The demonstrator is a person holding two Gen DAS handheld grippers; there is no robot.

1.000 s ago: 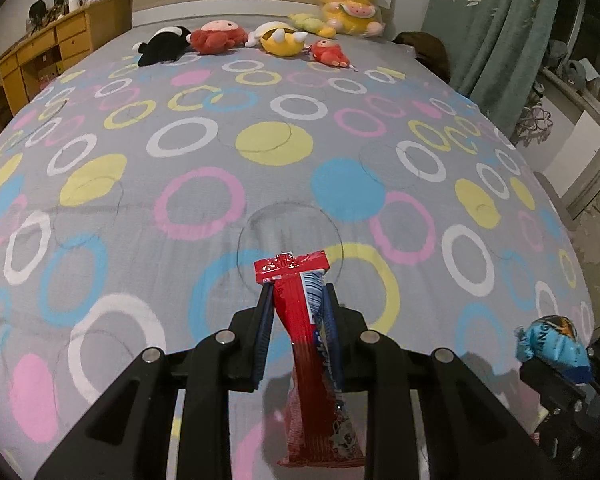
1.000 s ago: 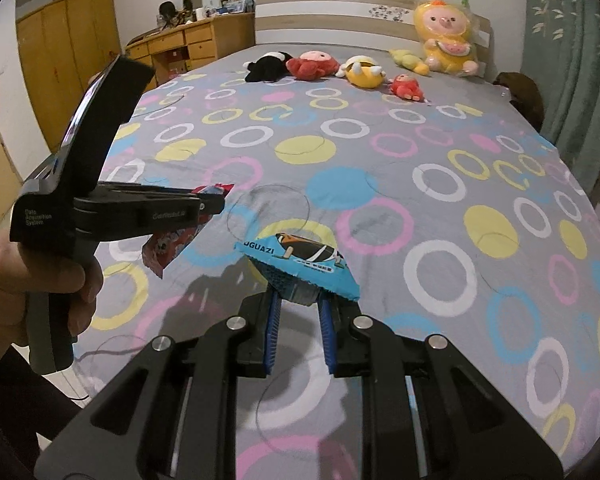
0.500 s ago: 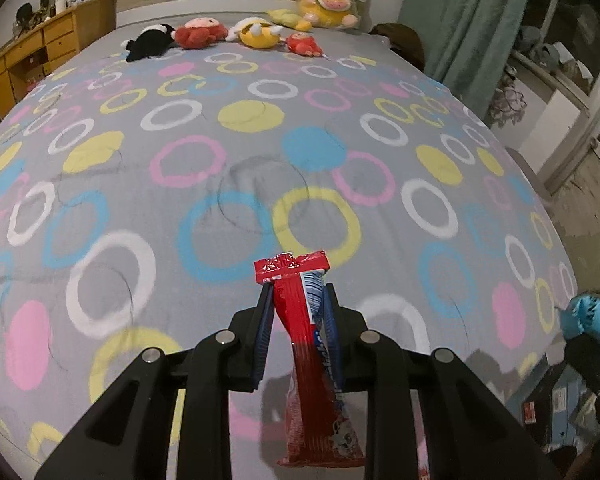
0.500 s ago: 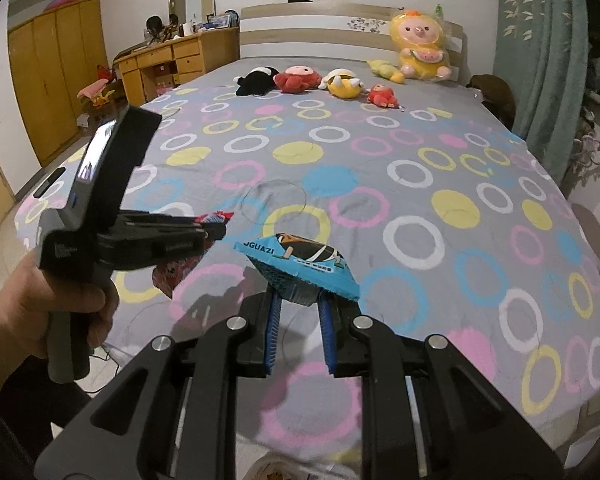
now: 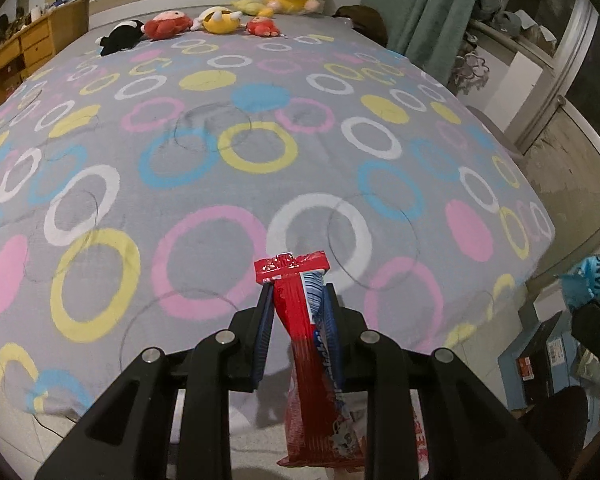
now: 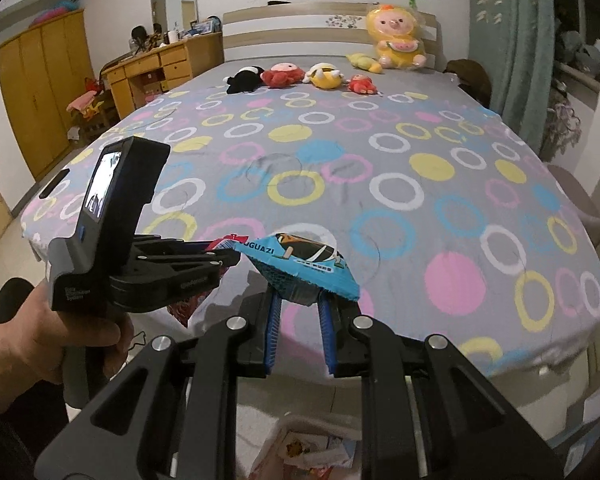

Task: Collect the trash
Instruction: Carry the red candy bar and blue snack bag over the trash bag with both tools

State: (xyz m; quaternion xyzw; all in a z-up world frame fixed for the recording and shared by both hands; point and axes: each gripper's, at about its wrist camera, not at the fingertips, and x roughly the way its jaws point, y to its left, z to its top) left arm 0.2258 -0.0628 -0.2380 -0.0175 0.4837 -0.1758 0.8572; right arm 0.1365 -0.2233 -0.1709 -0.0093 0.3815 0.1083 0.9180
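— Gripping anything, the left claw [image 5: 296, 300]?
— Yes, clamped on a red wrapper [image 5: 316, 380] hanging past the bed [image 5: 220, 200] edge.
— The right claw [image 6: 298, 312]?
— Closed on a blue snack packet [image 6: 304, 264]. Below it, a bag [image 6: 312, 452] with paper scraps inside.

Bed [image 6: 440, 208] w/ ringed sheet; plush toys [image 6: 324, 75] by headboard [image 6: 300, 30]; desk [image 6: 160, 70], wardrobe [image 6: 40, 92] left.
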